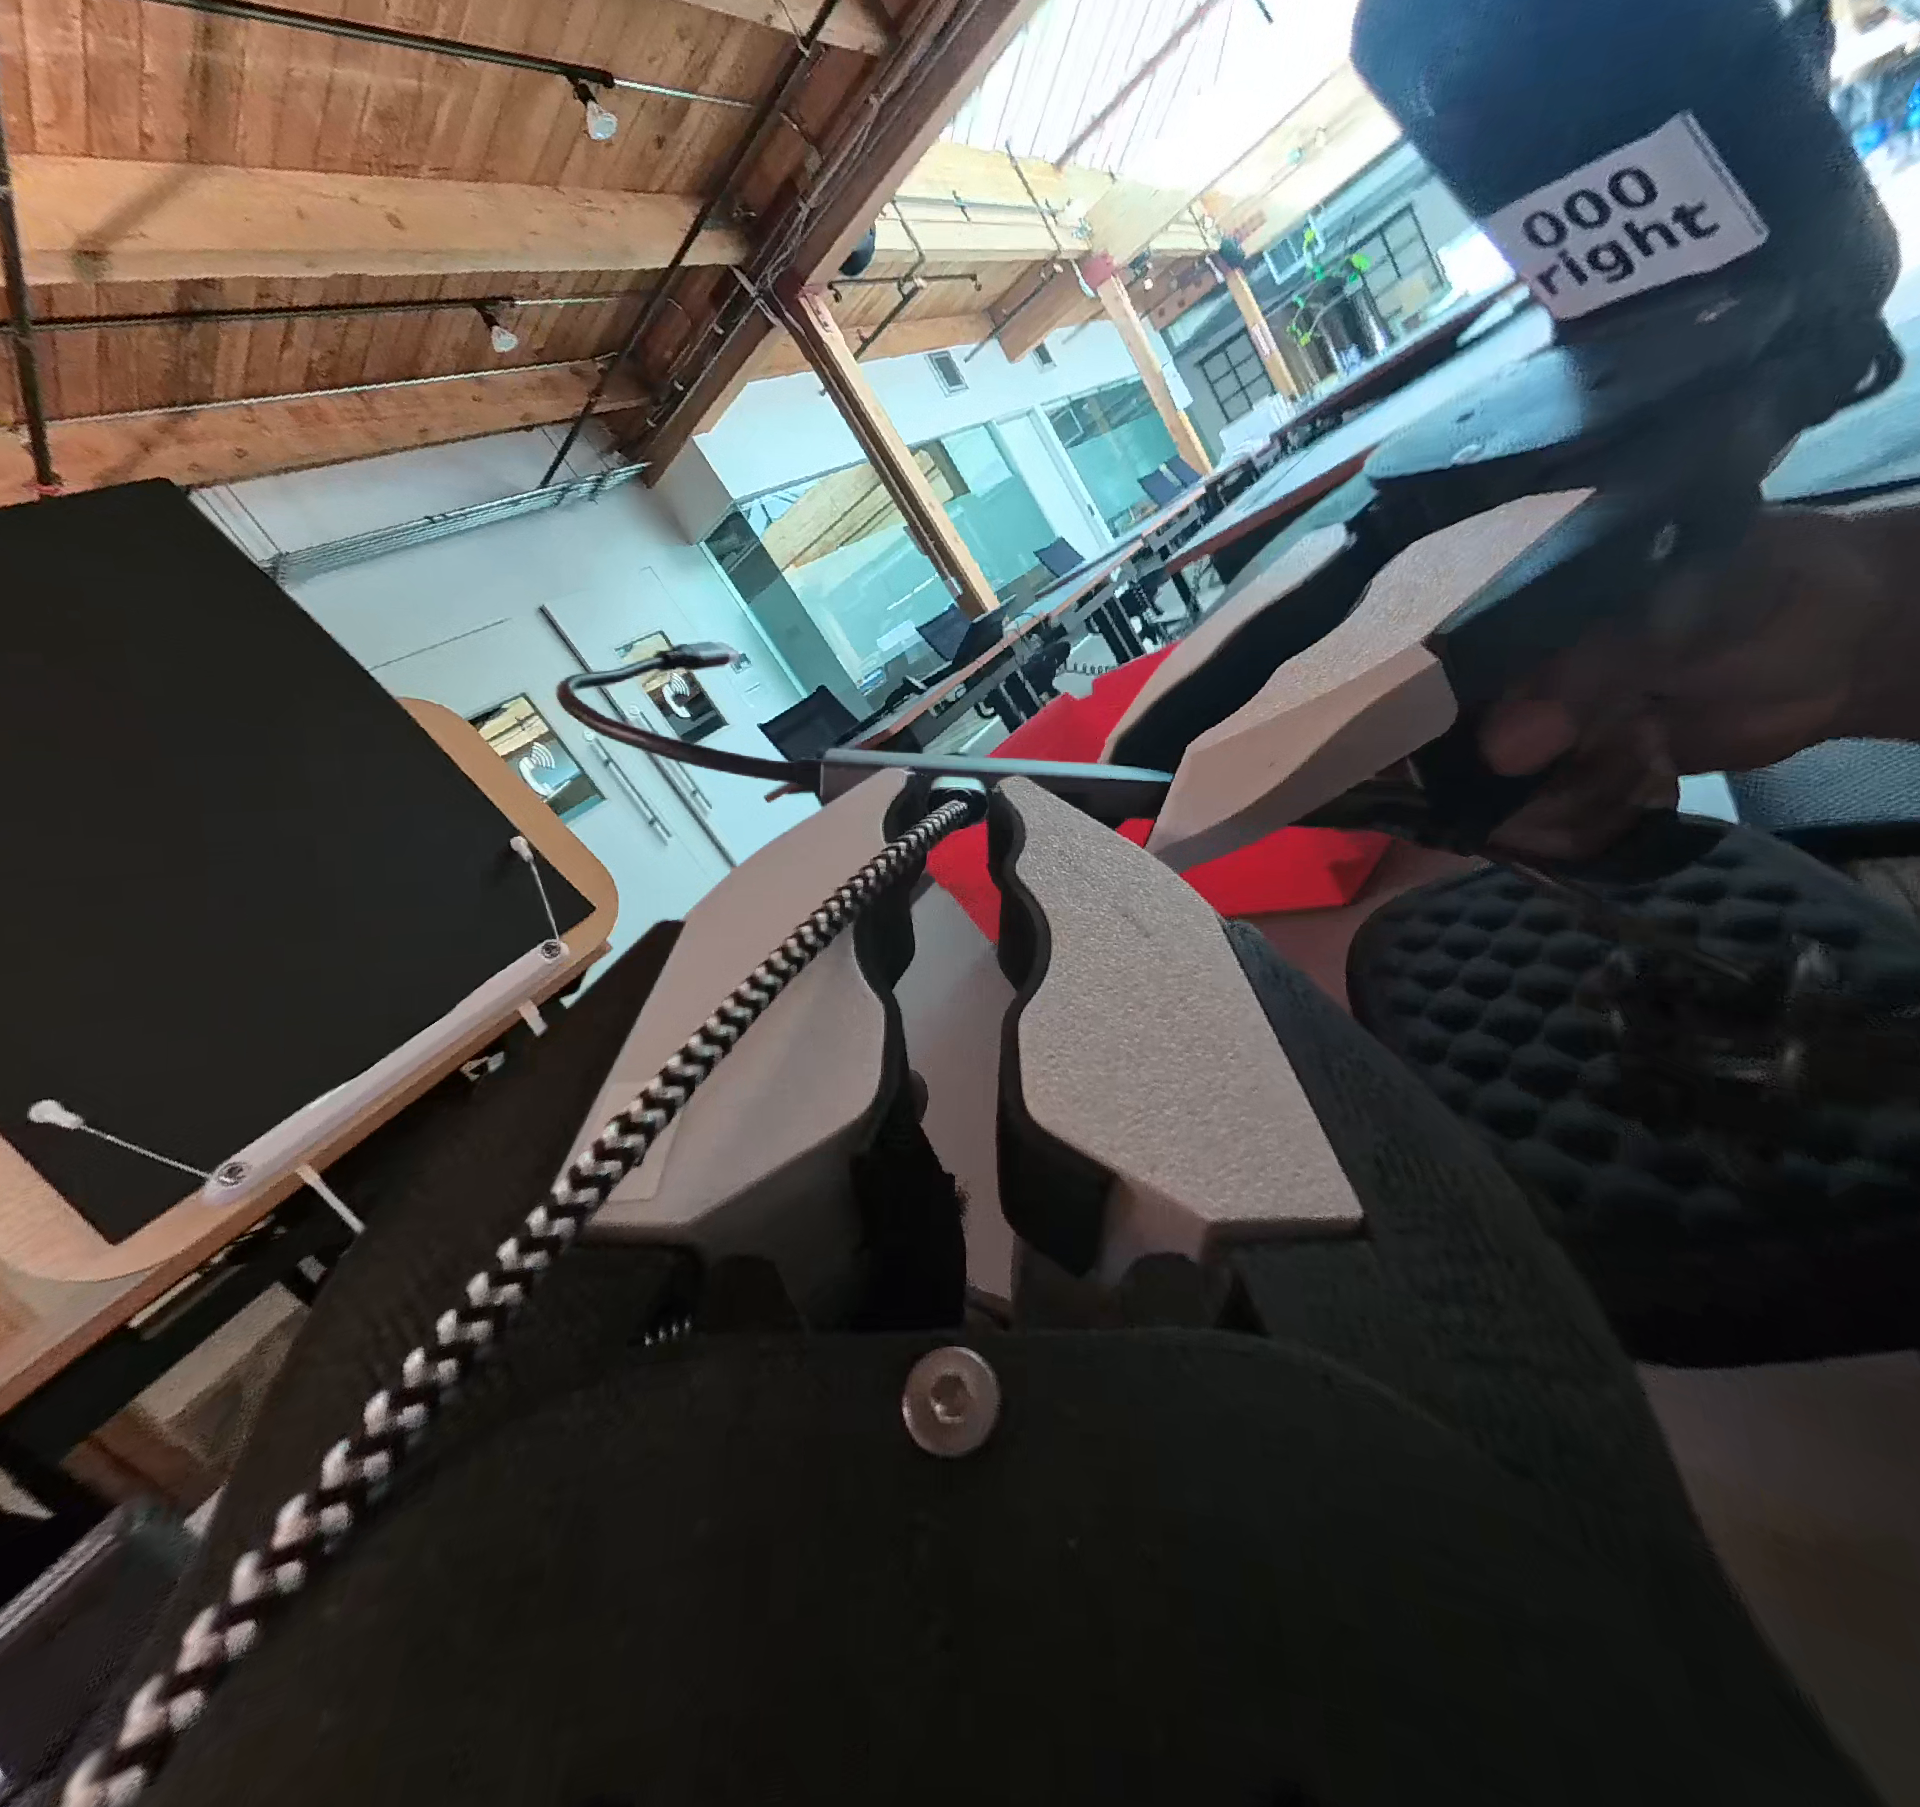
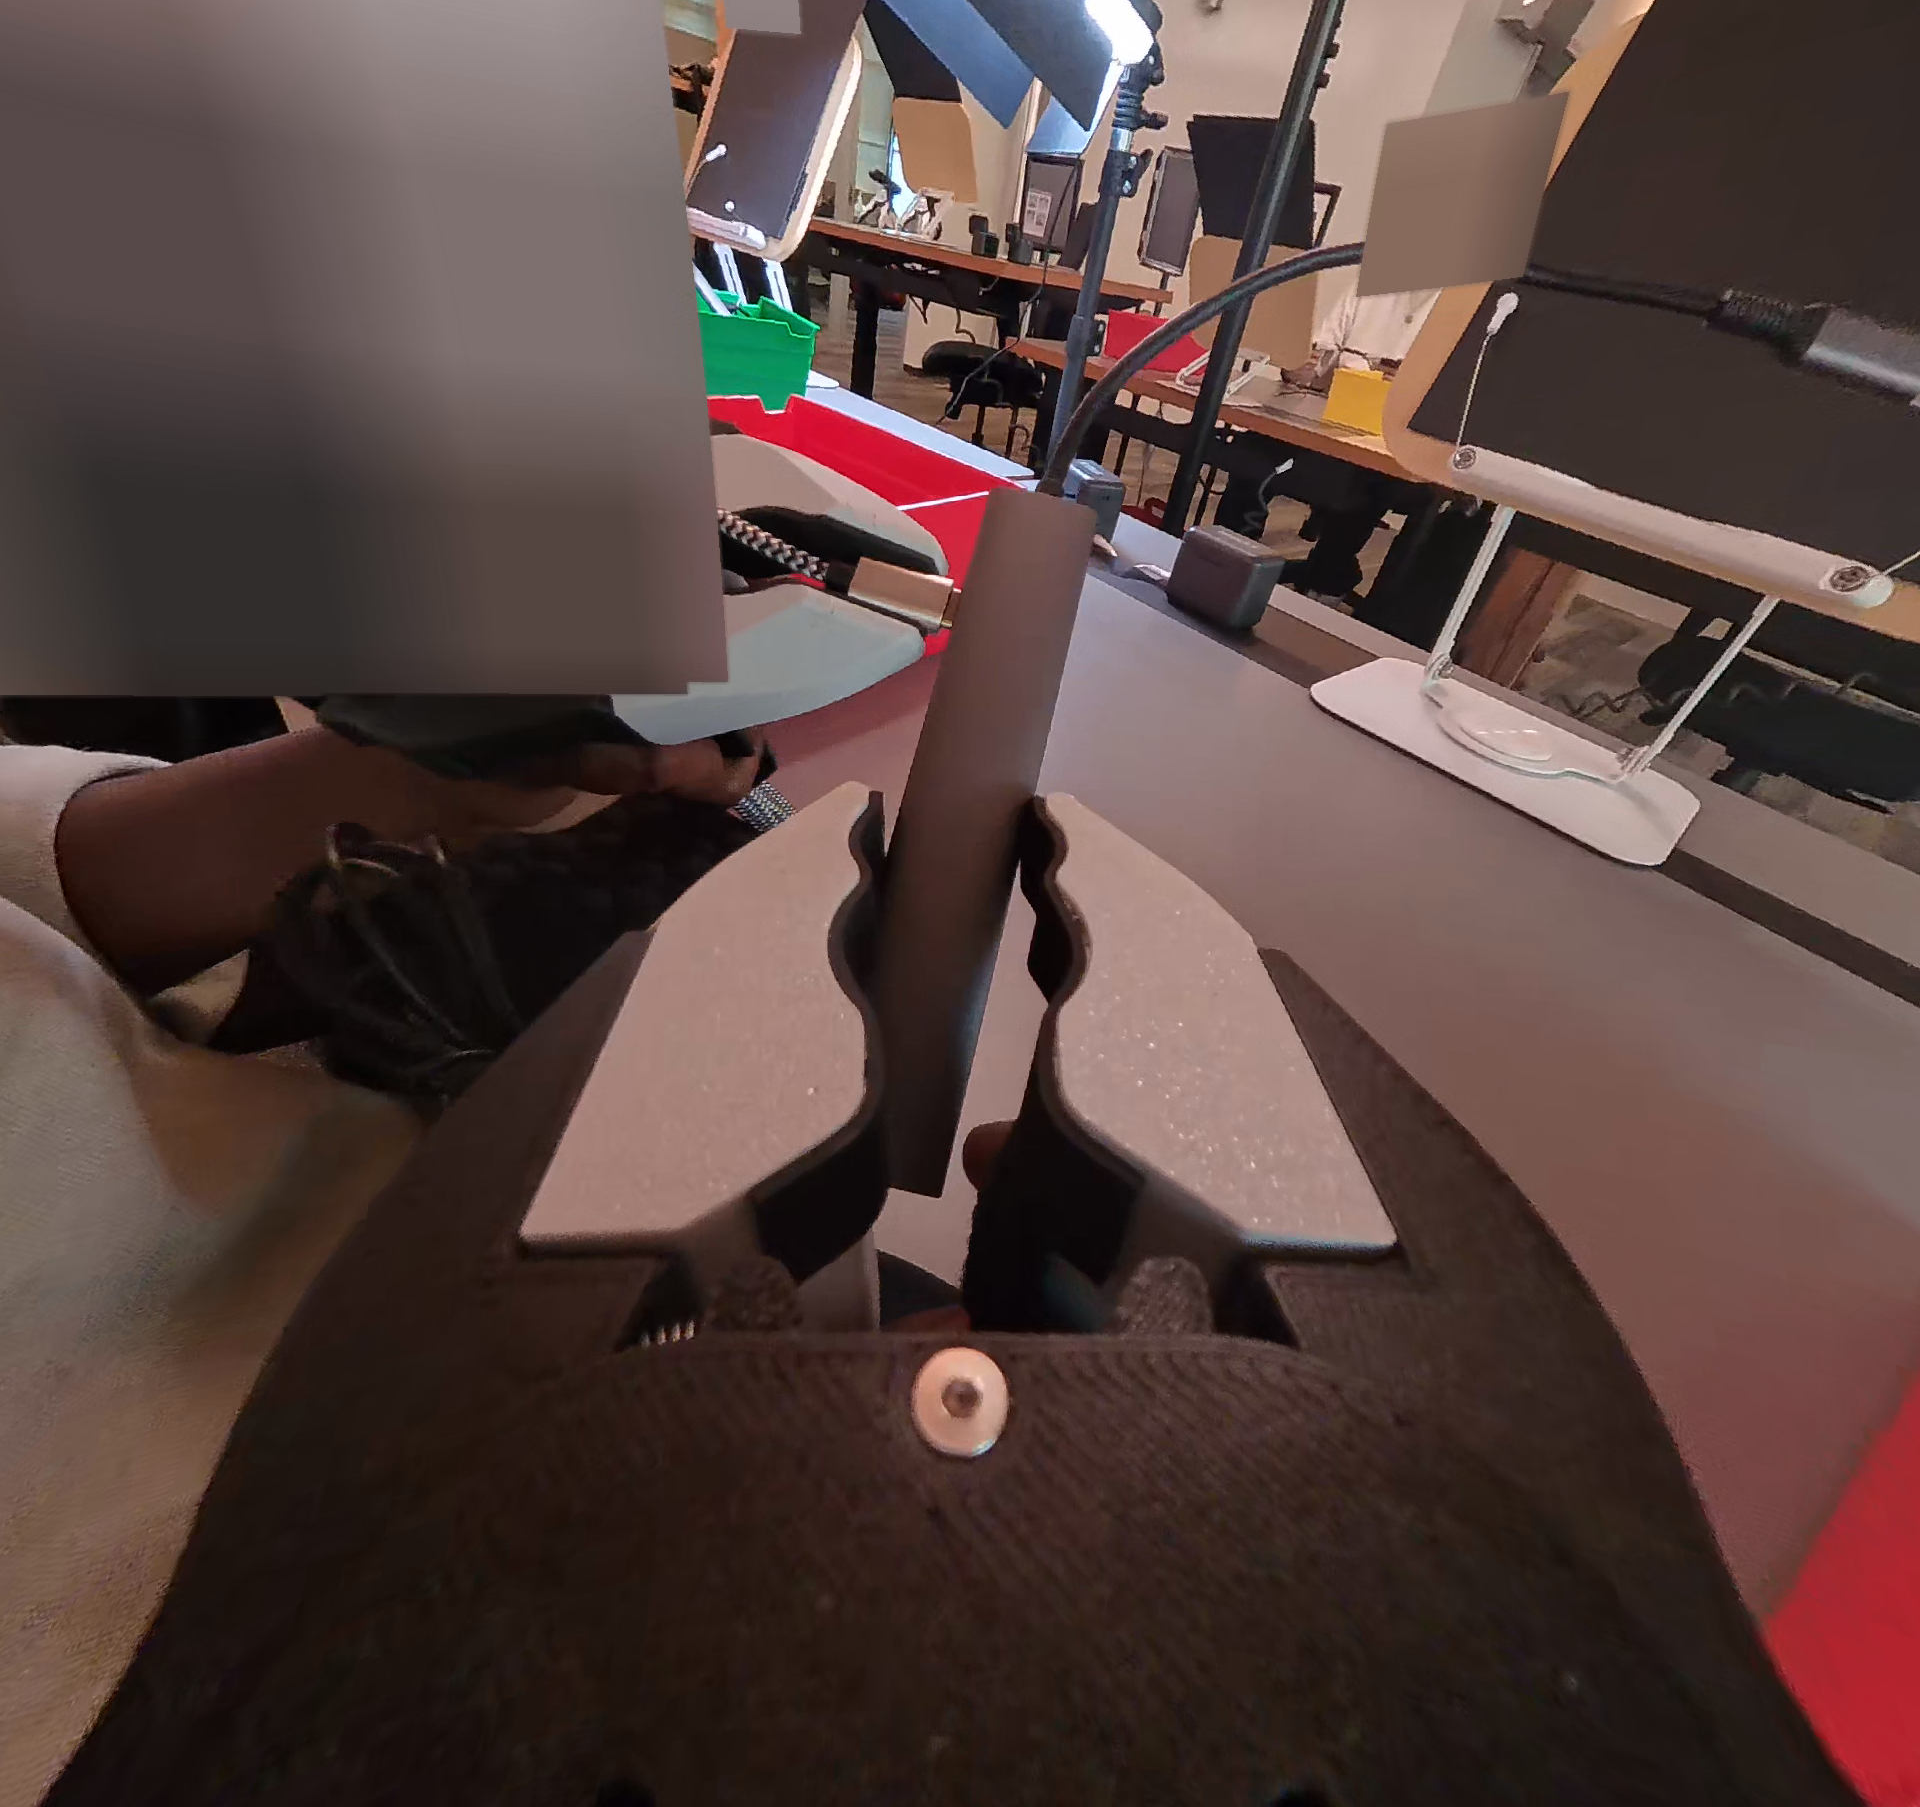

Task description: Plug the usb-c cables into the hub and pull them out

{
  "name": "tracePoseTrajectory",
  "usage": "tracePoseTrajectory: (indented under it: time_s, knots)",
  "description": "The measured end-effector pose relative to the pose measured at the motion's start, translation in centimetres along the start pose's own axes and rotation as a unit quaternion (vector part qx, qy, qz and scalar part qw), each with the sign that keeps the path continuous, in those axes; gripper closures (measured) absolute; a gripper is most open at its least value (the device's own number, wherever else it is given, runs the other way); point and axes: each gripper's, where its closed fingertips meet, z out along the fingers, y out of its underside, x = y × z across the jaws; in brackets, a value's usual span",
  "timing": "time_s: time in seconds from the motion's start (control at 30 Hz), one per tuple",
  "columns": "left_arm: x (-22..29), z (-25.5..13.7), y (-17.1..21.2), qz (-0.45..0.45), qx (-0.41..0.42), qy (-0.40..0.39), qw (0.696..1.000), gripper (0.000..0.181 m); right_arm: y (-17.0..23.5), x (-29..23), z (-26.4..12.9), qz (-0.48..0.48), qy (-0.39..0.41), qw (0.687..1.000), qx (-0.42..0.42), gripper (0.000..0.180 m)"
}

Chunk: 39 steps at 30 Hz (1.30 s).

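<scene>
**Both claws gripping: hub in right, braided cable plug in left**

Right claw [image 2: 951,910] pinches the grey USB-C hub [image 2: 997,718] by its near half; hub sticks out fwd past the fingertips, lifted clear of the bench [image 2: 1351,926]. Hub's own black lead [image 2: 1174,323] leaves the far end and arcs up to the right.

Left claw [image 2: 831,583] is pressed together on the metal plug [image 2: 899,591] of the black/white braided USB-C cable [image 1: 644,1103]; plug tip touches the hub's left side edge, seating depth can't tell. Braided cable trails back over the left claw's body.

Containers: red bin [image 2: 883,453] just behind the hub, green bin [image 2: 753,349] farther back; contents of both not visible.

Open bench surface to the right of the hub, up to a white stand base [image 2: 1507,760] near the far edge.
</scene>
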Motion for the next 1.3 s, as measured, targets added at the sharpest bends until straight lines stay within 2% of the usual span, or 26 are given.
tracePoseTrajectory:
  time_s: [0.23, 0.57, 0.67, 0.7, 0.83, 0.93, 1.1, 1.2, 1.3]
  knots:
    - [0.1, -0.1, 0.3, 0.0, 0.002, 0.015, 1.0, 0.169, 0.2, -0.2, 0.2, -0.006, -0.007, 1.0, 0.009, 0.154]
    - [-0.2, 0.3, 0.3, 0.006, -0.002, -0.028, 1.0, 0.167, -0.1, 0.4, 0.5, 0.014, 0.005, 1.0, 0.026, 0.155]
    - [0.4, 0.8, 1.7, -0.019, -0.041, -0.005, 0.999, 0.143, -1.1, 1.6, 0.2, 0.036, 0.022, 0.998, 0.051, 0.156]
    - [1.0, 0.9, 1.9, -0.023, -0.049, 0.014, 0.998, 0.131, -1.5, 2.1, 0.0, 0.043, 0.029, 0.997, 0.058, 0.156]
    - [2.3, 1.0, 2.0, -0.06, -0.052, 0.058, 0.995, 0.127, -3.0, 3.3, -0.5, 0.031, 0.056, 0.995, 0.073, 0.156]
    - [5.3, 0.6, 1.6, -0.105, -0.049, 0.164, 0.98, 0.13, -4.5, 4.3, -1.0, 0.037, 0.076, 0.992, 0.097, 0.156]
    - [9.7, -1.7, -0.5, -0.155, -0.012, 0.331, 0.931, 0.131, -7.4, 7.3, -2.2, 0.074, 0.122, 0.979, 0.147, 0.157]
    - [10.6, -3.0, -1.8, -0.158, 0.026, 0.376, 0.913, 0.135, -9.8, 10.4, -4.2, 0.097, 0.163, 0.963, 0.192, 0.156]
    - [10.2, -3.6, -2.6, -0.166, 0.055, 0.381, 0.908, 0.137, -12.5, 14.1, -7.5, 0.098, 0.223, 0.942, 0.231, 0.156]
